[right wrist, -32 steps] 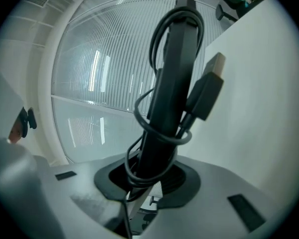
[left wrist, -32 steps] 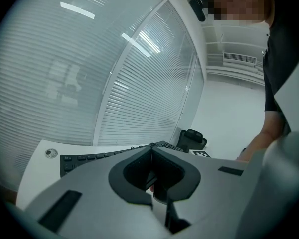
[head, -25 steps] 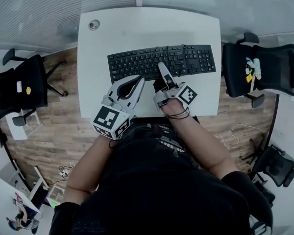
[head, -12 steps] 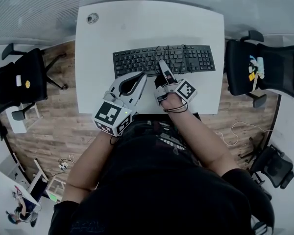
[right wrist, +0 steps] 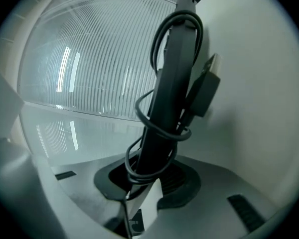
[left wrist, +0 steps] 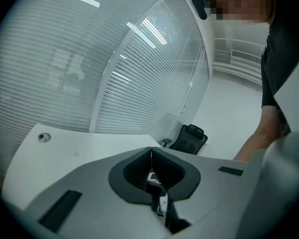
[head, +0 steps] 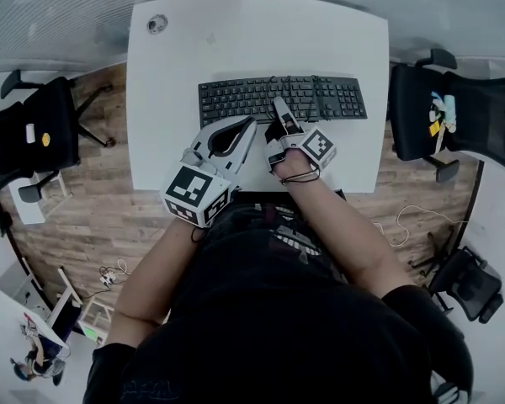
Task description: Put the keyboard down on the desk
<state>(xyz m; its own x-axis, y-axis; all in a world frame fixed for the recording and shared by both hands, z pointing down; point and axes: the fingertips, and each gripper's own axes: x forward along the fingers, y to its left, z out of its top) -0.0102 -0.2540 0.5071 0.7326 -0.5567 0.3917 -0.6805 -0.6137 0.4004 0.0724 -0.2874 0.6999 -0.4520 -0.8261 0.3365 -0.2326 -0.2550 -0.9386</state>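
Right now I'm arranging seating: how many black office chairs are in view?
3: a chair left of the desk, one right of it, one lower right; others may be hidden.

White desk (head: 236,49) with rounded corners is standing on a wood-plank floor (head: 84,217). A round cable grommet (head: 157,24) is sitting in its far-left corner. The black keyboard (head: 252,98) is spanning the desk's middle, keys facing up and long side running parallel to the near edge. Can't tell if it's resting on the top or hanging just above it. Black office chairs are standing on the floor, one office chair (head: 29,137) off the desk's left end and another (head: 454,116) off its right.
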